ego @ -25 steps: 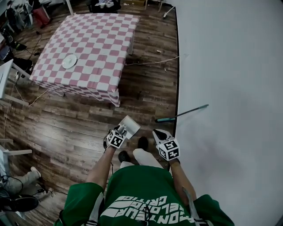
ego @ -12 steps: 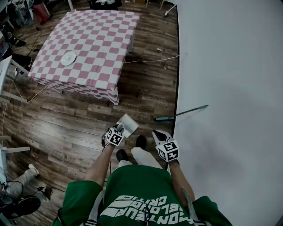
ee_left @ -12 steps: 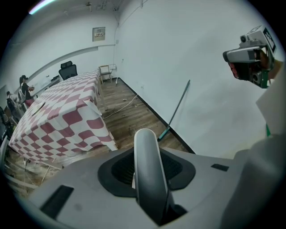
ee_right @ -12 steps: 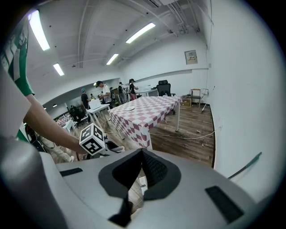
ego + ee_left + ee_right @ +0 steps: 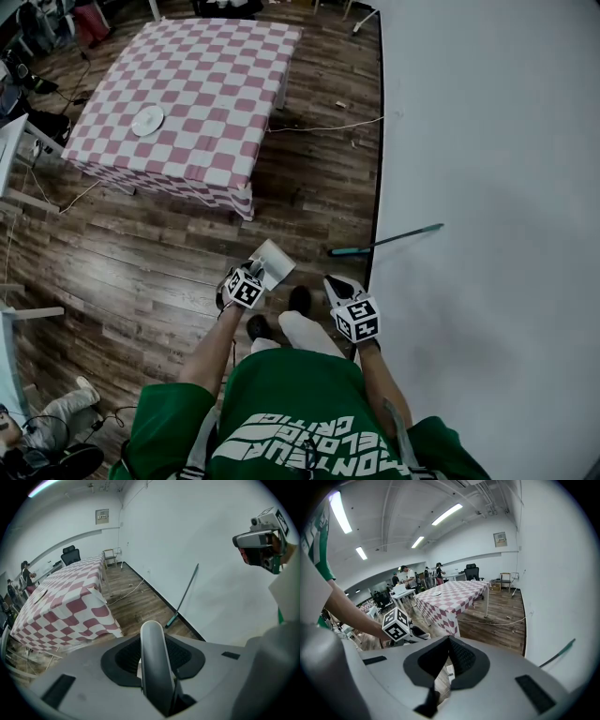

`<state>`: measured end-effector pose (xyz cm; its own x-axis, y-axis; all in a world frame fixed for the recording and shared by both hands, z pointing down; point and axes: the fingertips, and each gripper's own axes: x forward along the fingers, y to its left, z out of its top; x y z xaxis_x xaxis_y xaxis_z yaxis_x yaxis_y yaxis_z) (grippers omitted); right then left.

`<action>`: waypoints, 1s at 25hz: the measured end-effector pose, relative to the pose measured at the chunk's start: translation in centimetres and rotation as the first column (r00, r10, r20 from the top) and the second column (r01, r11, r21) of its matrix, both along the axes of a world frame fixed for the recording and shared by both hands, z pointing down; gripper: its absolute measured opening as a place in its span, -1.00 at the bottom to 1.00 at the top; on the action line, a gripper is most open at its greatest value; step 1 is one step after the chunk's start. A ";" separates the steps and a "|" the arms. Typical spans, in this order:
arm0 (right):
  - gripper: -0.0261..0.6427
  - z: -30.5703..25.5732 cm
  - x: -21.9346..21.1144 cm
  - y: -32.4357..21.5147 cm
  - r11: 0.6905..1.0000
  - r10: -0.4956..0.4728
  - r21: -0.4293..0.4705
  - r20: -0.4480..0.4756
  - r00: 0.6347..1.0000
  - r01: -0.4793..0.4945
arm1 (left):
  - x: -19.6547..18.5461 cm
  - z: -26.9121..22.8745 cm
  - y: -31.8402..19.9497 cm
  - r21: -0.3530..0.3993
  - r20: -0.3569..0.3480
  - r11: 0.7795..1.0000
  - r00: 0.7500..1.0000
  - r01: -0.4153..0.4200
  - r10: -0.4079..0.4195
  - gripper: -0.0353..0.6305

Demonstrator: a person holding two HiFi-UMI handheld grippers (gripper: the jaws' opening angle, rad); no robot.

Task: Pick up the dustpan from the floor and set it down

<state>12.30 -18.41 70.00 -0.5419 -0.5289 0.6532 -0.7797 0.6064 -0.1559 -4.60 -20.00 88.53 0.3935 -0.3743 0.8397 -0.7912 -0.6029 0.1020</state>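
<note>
At the far left, toward 11 o'clock from the person, stands a table [image 5: 211,84] under a pink-and-white checked cloth, with a plate [image 5: 147,120] on it. Nearer in, the left gripper [image 5: 255,276] points steeply down over the wooden floor [image 5: 141,272], its jaws clamped from both sides on the handle [image 5: 153,660] of the dustpan [image 5: 274,262]. The dustpan is pale grey to white, with a smooth, rounded, arched handle and a flat, squarish pan. From the head view the pan juts out at about 1 o'clock from the gripper's marker cube, just past the jaw tips; it seems to hang clear of the floor, though that angle makes it hard to be sure. The right gripper [image 5: 337,284] sits well apart at 3 o'clock from the dustpan, its jaws brought together at the tips on nothing. At 2 o'clock from it, a teal-handled broom [image 5: 386,240] leans on the white wall [image 5: 487,187].
</note>
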 end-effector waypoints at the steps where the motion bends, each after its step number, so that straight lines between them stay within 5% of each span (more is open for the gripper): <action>1: -0.90 0.1 0.0 0.0 1.000 0.000 0.000 0.000 1.000 0.000 | 0.0 0.0 0.0 -0.002 0.002 1.000 1.000 0.001 -0.001 -0.53; 25: -0.90 0.4 1.3 0.7 1.000 0.008 -0.005 0.001 1.000 -0.008 | 0.0 -0.1 -0.6 0.023 0.041 0.999 0.998 0.043 -0.044 -0.52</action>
